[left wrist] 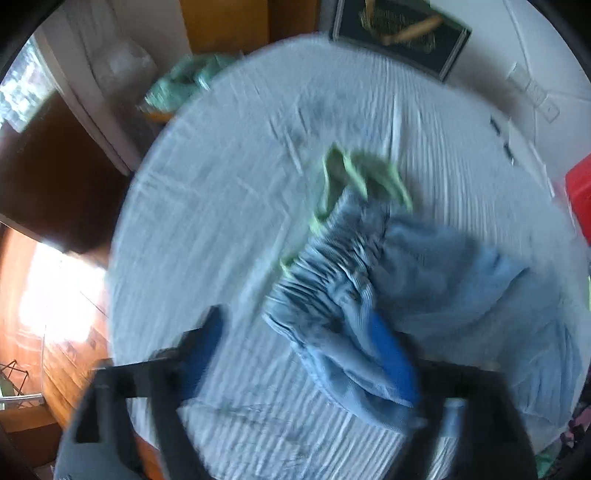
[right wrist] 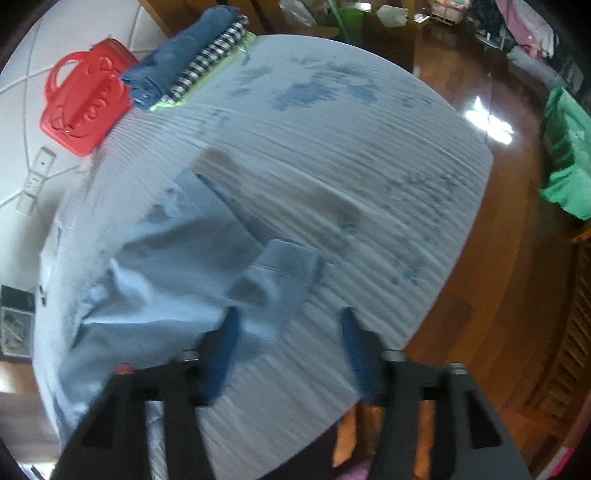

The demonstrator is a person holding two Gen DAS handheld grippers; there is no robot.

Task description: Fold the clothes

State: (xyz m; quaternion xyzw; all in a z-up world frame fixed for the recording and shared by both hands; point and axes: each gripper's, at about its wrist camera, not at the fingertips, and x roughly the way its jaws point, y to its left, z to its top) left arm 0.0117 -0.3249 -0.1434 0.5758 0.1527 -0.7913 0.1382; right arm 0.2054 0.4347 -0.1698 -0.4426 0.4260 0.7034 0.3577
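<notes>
A light blue garment (left wrist: pixel 424 266) with a gathered waistband (left wrist: pixel 332 266) and green trim (left wrist: pixel 354 177) lies crumpled on the round table (left wrist: pixel 221 184) with a pale striped cloth. My left gripper (left wrist: pixel 299 350) is open; its right blue finger (left wrist: pixel 391 354) is under or against the garment's fold, the left finger (left wrist: pixel 207 343) is over bare cloth. In the right wrist view the same garment (right wrist: pixel 177 266) lies at the left. My right gripper (right wrist: pixel 291 343) is open above the table, its left finger (right wrist: pixel 225 350) at the garment's edge.
A stack of folded clothes (right wrist: pixel 192 70) sits at the table's far edge beside a red basket (right wrist: pixel 85 107). A teal cloth pile (left wrist: pixel 184 81) and a dark framed picture (left wrist: pixel 399 33) lie beyond the table. Wooden floor (right wrist: pixel 498 184) and a green bag (right wrist: pixel 565 158) are to the right.
</notes>
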